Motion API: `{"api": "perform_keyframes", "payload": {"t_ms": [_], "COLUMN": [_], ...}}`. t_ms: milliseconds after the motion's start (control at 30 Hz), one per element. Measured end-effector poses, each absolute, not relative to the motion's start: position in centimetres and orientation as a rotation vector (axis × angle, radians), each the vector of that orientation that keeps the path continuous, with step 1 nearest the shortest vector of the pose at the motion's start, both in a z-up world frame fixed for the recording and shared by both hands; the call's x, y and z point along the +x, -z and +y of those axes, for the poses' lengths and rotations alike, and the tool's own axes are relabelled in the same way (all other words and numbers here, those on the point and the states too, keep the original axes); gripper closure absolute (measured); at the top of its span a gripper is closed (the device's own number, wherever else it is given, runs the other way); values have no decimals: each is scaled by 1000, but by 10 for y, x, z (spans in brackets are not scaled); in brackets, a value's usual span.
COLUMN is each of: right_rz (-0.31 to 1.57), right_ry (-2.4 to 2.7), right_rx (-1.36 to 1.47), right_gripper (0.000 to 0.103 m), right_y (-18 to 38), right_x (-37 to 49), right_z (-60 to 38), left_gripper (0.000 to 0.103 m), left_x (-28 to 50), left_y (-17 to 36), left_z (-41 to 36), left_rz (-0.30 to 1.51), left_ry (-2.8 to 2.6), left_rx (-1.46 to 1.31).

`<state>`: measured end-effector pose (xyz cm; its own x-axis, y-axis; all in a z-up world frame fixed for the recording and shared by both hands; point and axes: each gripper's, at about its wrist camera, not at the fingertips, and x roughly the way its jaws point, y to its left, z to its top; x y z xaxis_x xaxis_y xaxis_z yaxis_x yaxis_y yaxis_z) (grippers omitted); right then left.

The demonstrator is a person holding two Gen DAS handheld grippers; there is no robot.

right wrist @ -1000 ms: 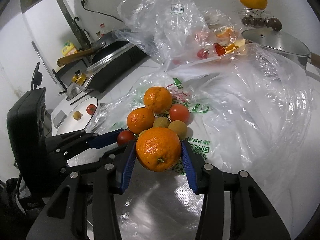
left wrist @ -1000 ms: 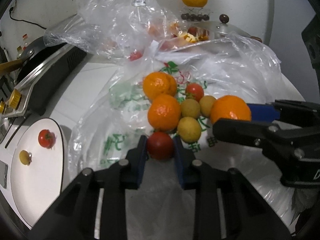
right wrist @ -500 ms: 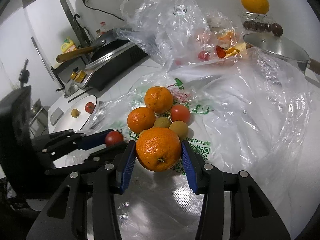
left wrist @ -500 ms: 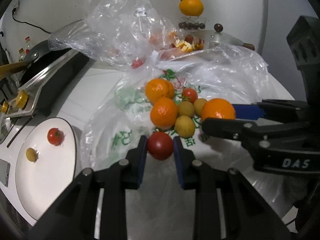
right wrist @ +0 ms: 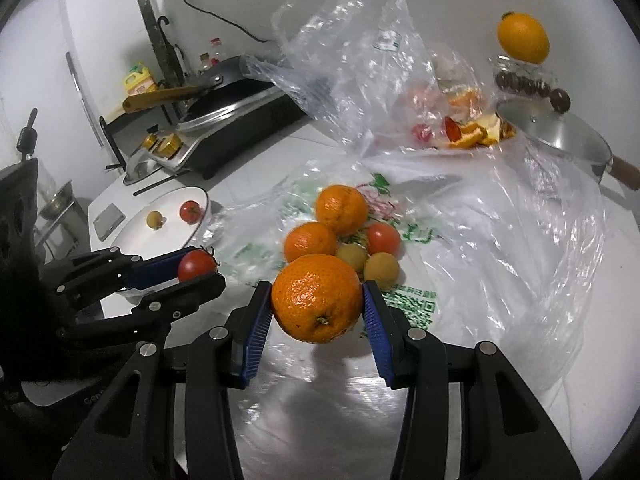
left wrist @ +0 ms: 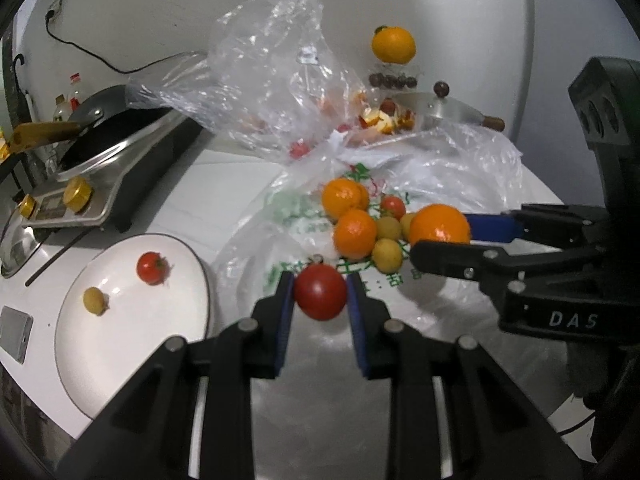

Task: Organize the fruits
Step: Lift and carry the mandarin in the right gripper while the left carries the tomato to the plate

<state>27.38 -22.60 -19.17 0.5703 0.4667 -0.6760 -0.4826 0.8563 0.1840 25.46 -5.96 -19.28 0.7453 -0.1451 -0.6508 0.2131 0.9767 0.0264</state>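
two fruits lie on the white plate (left wrist: 132,344); five remain heaped on the plastic bag (left wrist: 256,248). the left gripper (left wrist: 320,300) pinches a tomato (left wrist: 320,291), and the right gripper (right wrist: 318,306) clamps an orange (right wrist: 317,298), both lifted clear of the bag.

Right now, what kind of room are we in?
Most likely a home kitchen: a frying pan sits on a countertop cooker, a lidded pot stands behind the fruit, and oil bottles stand by the wall.
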Motion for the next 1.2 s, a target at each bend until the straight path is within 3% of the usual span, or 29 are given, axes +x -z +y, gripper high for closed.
{"api": "perform_keyframes", "payload": {"t_ms": [1200], "right_rz": [777], "right_ry": [-612], "right_rx": [-179], "right_gripper": [55], "right_y": [171], "right_x": [249], "right_z": [-128], "left_gripper": [76], "left_x": [225], "left_y": [189], "left_z": [53], "left_rz": [649], "left_ry": [103], "left_rx": [-48]}}
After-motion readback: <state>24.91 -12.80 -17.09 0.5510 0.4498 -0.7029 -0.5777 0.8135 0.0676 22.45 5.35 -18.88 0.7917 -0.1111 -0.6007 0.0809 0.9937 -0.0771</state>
